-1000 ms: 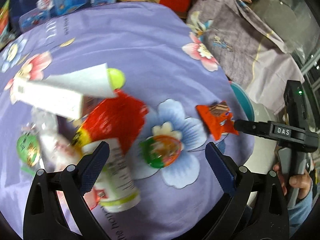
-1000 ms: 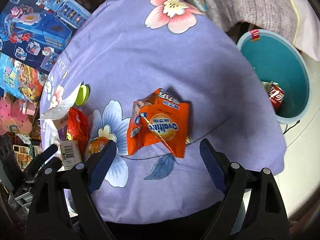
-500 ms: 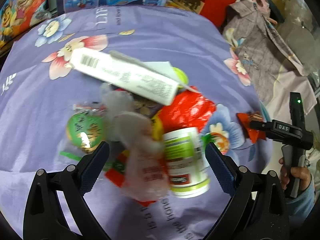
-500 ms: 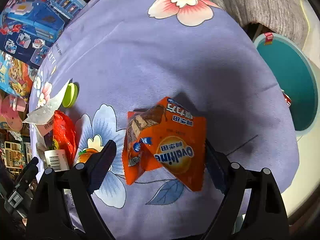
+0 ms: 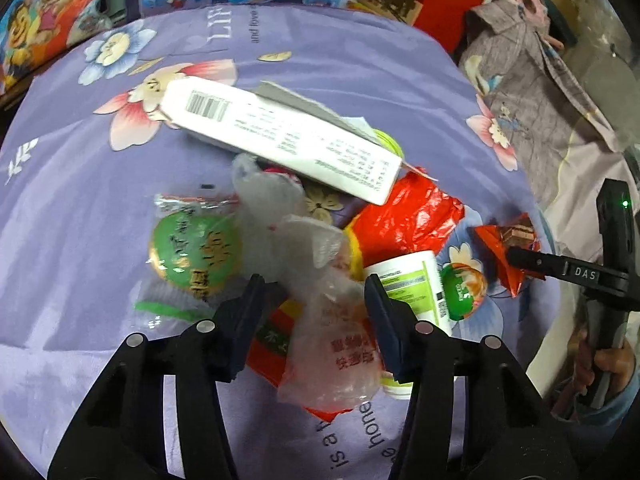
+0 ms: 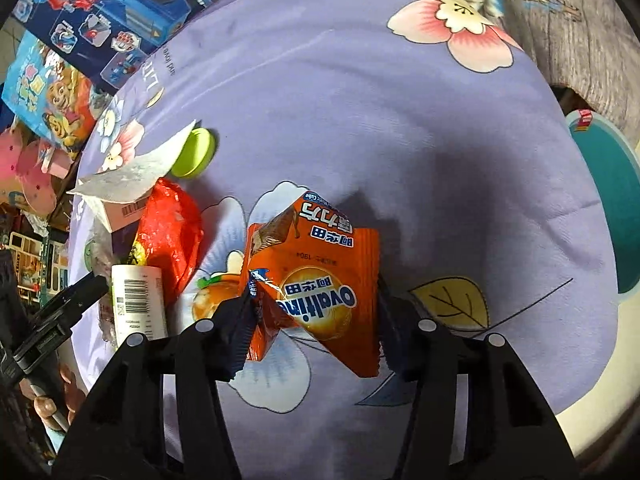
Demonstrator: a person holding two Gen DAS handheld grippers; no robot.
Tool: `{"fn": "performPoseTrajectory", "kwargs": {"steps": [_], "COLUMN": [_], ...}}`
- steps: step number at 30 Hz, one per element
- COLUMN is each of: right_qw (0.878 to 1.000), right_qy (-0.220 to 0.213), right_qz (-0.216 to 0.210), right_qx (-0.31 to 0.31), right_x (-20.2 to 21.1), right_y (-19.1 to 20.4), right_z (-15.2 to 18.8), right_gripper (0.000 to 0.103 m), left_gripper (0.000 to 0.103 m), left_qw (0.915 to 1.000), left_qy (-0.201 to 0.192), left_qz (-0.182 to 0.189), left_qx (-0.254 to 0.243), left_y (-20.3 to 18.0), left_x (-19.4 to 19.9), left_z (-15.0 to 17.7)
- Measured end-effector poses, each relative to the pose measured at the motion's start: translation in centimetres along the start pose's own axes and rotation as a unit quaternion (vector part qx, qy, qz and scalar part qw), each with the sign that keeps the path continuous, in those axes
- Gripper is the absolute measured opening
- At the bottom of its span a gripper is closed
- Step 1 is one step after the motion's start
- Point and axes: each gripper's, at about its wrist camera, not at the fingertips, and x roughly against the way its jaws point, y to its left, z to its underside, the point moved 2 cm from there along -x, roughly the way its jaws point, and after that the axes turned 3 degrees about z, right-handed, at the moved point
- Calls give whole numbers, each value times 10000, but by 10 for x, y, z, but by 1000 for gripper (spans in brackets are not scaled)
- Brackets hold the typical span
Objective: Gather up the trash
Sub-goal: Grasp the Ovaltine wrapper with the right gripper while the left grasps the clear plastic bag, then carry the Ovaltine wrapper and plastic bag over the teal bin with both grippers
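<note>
Trash lies in a heap on a purple flowered cloth [image 5: 120,240]. My left gripper [image 5: 316,312] has closed around a crumpled clear plastic bag [image 5: 320,300] in the heap. Beside it lie a green round wrapper [image 5: 196,248], a white box [image 5: 288,140], a red wrapper [image 5: 404,220] and a white-green bottle [image 5: 412,284]. My right gripper [image 6: 316,320] is shut on an orange Ovaltine packet [image 6: 320,276], also seen in the left wrist view [image 5: 508,248]. A teal bin [image 6: 612,208] stands off the cloth's right edge.
A lime lid [image 6: 194,152] lies under a paper sheet [image 6: 132,176]. Toy boxes [image 6: 108,20] stand behind the cloth. A grey garment [image 5: 540,92] lies at the right. The far half of the cloth [image 6: 340,100] is bare.
My left gripper swung left over the heap and closed from wide open onto the plastic bag. My right gripper moved in on the orange packet and closed on it.
</note>
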Motion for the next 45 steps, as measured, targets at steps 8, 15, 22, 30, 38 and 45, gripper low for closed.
{"fn": "performPoseTrajectory", "kwargs": {"steps": [8, 15, 22, 30, 38, 45], "right_qw": [9998, 9993, 9975, 9932, 9827, 9746], "right_qy": [25, -186, -445, -886, -1418, -1620], "right_qz": [-154, -304, -484, -491, -400, -328], "right_qx": [-143, -146, -264, -568, -1120, -1513], "right_x": [2, 17, 40, 76, 114, 130], "right_y": [-4, -9, -21, -58, -121, -172], "right_z": [4, 5, 3, 4, 3, 4], "right_gripper": [51, 50, 50, 50, 50, 50], "left_gripper": [55, 31, 31, 31, 31, 31], "left_qw": [9994, 9994, 9971, 9892, 9756, 9659], "left_qy": [334, -114, -481, -428, -139, 98], "left_qz": [-109, -216, 145, 565, 869, 923], "left_qx": [14, -262, -576, -1286, -2013, -2417], "left_y": [-5, -19, -55, -138, -224, -277], "left_x": [-26, 6, 47, 35, 0, -29], "left_z": [6, -1, -14, -34, -40, -54]}}
